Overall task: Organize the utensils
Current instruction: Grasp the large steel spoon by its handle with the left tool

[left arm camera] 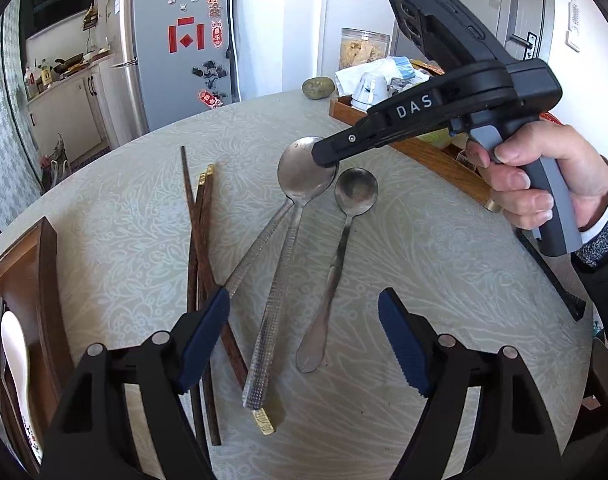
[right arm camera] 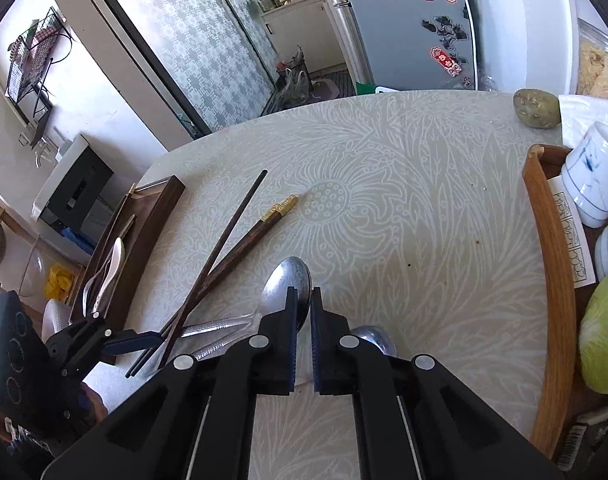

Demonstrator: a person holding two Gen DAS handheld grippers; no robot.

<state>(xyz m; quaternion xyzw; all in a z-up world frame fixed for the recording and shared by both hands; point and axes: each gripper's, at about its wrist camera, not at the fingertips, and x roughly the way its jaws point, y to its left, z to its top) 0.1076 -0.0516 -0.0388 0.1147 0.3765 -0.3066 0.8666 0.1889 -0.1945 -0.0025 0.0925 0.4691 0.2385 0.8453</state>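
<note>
Left wrist view: the left gripper (left arm camera: 304, 344) hangs spread wide above textured-handled steel spoons (left arm camera: 278, 280) on the patterned surface (left arm camera: 443, 264)

Right wrist view: the right gripper (right arm camera: 303, 320), nearly pressed together, hovers over the large spoon bowl (right arm camera: 286, 280) beside dark wooden chopsticks (right arm camera: 224, 260)

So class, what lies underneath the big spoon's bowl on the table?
Under the big spoon lies a second spoon of the same kind, its textured handle splaying out left. Its bowl is covered by the upper one. The right tool hides part of both bowls too.
</note>
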